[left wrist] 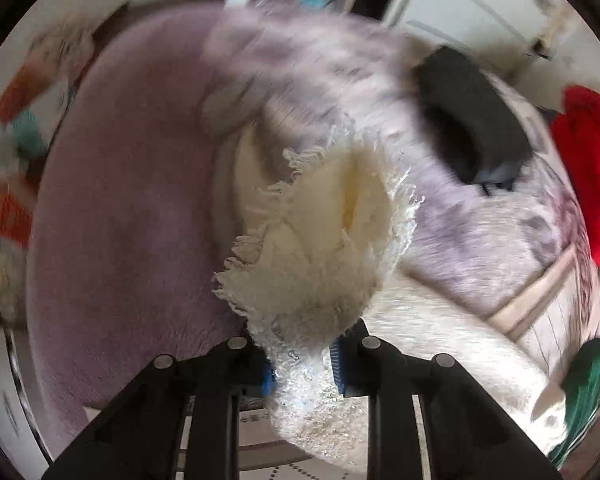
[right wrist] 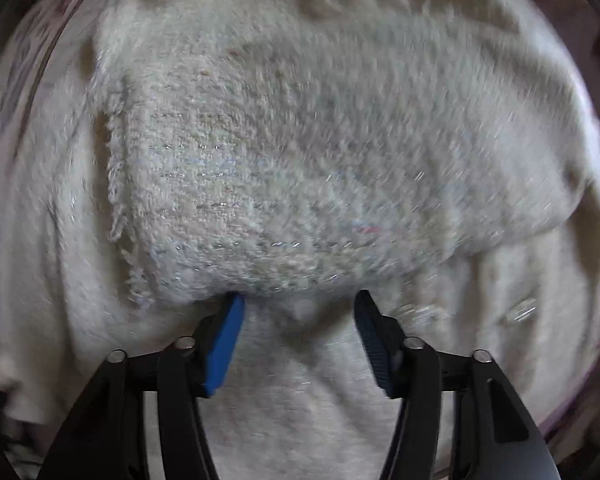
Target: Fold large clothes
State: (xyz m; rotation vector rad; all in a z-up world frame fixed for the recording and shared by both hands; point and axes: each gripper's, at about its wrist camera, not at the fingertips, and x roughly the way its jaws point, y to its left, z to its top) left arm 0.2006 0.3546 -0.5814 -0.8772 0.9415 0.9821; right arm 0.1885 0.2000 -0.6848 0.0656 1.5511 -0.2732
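We were at the gathering step of the fold. Our left gripper (left wrist: 302, 364) was clamped narrow on a frayed corner of the cream knit garment (left wrist: 320, 248), which bunched up straight ahead of its blue pads (left wrist: 337, 368) and trailed off to their right. Our right gripper (right wrist: 298, 338) stood wide over the same garment (right wrist: 300, 152), its fingertips at the cloth but pinching nothing, with a fringed edge (right wrist: 118, 184) ahead and to its left.

We judged the next move to call for the right one closing on a matching edge, then both carrying the cloth across in step.

By our count: one cream garment in hand, one black garment (left wrist: 468, 120) ahead and right of the left gripper, one red one (left wrist: 588, 176) farther right, and something green (left wrist: 588, 376) low at the right.
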